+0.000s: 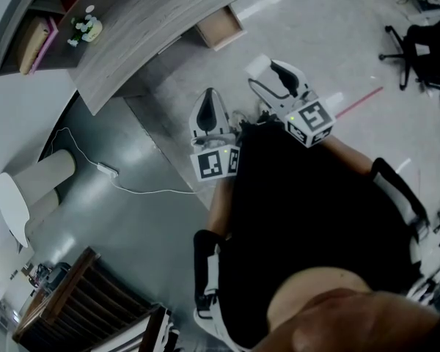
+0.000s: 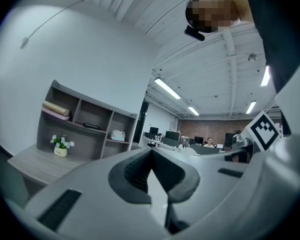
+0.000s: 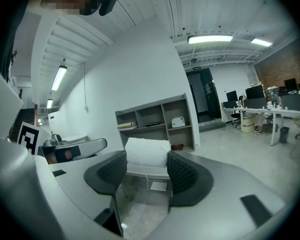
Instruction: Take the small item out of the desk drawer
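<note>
Clamping the small white item (image 3: 146,153) between its jaws, the right gripper (image 3: 146,173) holds it raised close in front of the person's body, probably to carry it clear of the open drawer (image 1: 220,26), which lies well ahead of both grippers under the desk (image 1: 154,28). The left gripper (image 2: 151,176), just beside the right, is clenched on nothing and seems idle. No writing is legible; only square markers show on the gripper cubes.
</note>
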